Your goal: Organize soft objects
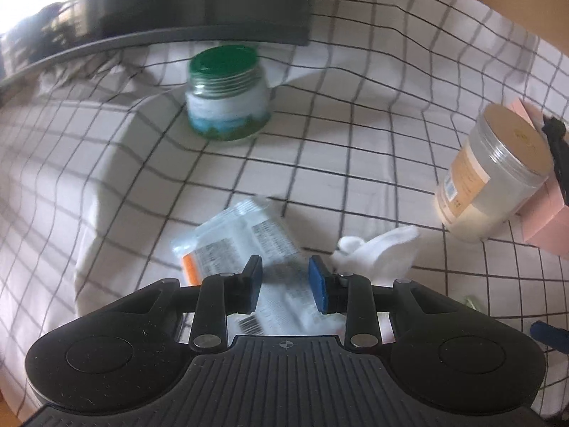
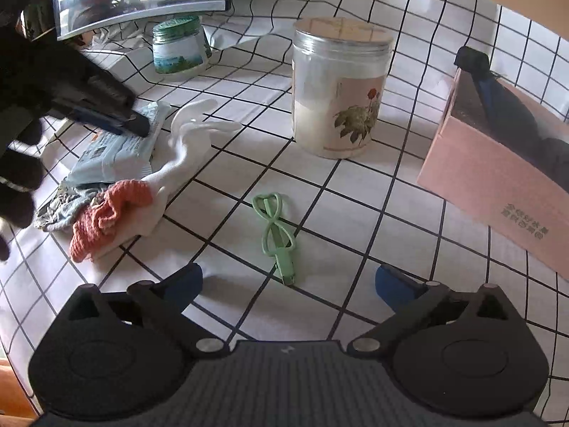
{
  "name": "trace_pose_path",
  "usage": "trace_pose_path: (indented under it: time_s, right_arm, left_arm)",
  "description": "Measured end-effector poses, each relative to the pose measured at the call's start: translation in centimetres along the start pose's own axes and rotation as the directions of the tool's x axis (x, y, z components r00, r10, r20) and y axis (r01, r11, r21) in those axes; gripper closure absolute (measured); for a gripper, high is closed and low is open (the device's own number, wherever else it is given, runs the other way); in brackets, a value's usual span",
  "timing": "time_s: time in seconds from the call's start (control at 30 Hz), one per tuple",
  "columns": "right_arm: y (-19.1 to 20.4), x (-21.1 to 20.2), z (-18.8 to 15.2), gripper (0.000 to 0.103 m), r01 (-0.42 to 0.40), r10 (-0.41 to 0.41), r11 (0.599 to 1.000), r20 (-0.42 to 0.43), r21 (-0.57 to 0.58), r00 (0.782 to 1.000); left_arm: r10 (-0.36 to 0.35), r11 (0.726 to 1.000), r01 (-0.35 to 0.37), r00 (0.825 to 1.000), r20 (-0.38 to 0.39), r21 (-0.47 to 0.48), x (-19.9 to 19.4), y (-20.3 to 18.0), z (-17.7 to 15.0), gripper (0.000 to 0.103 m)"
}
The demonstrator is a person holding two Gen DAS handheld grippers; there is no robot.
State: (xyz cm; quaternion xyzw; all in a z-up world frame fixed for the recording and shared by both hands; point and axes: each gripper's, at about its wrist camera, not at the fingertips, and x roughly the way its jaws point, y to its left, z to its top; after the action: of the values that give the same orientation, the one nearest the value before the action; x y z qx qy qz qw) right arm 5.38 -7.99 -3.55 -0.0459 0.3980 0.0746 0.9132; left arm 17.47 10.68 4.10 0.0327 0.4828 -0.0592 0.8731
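A soft clear plastic packet (image 1: 245, 238) with printed labels lies on the checked cloth; my left gripper (image 1: 286, 283) hovers over it with its jaws partly open, one on each side, not closed on it. A white sock (image 1: 380, 249) lies just right of it. In the right wrist view the left gripper (image 2: 137, 124) reaches over the packet (image 2: 113, 153), beside the white sock (image 2: 188, 146), an orange knitted cloth (image 2: 106, 213) and a grey cloth (image 2: 60, 210). My right gripper (image 2: 288, 284) is wide open and empty above a green cable (image 2: 277, 235).
A green-lidded jar (image 1: 227, 96) stands at the back below a monitor (image 1: 199, 0). A tall clear jar with a flower label (image 2: 338, 85) stands mid-table. A pink cardboard box (image 2: 498, 174) at the right holds dark items.
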Motion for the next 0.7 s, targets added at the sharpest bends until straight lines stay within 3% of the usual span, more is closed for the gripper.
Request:
trace_pose_path:
  time_s: [0.1, 0.13, 0.23, 0.43, 0.57, 0.7]
  right_arm:
    - [-0.1, -0.1, -0.4, 0.0, -0.003, 0.003, 1.0, 0.024, -0.004, 1.0]
    - [0.0, -0.1, -0.5, 0.0, -0.004, 0.004, 1.0, 0.031, -0.006, 1.0]
    - [-0.1, -0.2, -0.6, 0.0, -0.01, 0.011, 1.0, 0.041, -0.015, 0.999]
    - [-0.3, -0.3, -0.7, 0.0, -0.024, 0.026, 0.999, 0.051, -0.033, 0.998]
    - [-0.3, -0.2, -0.7, 0.0, -0.032, 0.034, 0.999, 0.054, -0.042, 0.998]
    - [-0.3, -0.2, -0.8, 0.0, -0.038, 0.041, 0.998, 0.063, -0.051, 0.997]
  left_arm:
    - [0.002, 0.998, -0.001, 1.0, -0.023, 0.055, 0.5, -1.4, 0.4, 0.049]
    - [0.007, 0.997, -0.005, 1.0, -0.029, 0.078, 0.6, -1.9, 0.4, 0.047]
    - [0.009, 0.992, -0.003, 0.999, -0.053, 0.127, 0.2, -2.1, 0.4, 0.047]
    - [0.108, 0.978, -0.081, 0.985, -0.134, 0.191, -0.2, -0.5, 0.0, 0.048]
    - [0.119, 0.982, -0.088, 0.976, -0.182, 0.168, 0.6, -0.5, 0.5, 0.042]
    - [0.135, 0.985, -0.111, 0.974, -0.182, 0.135, 1.5, -0.9, 1.2, 0.037]
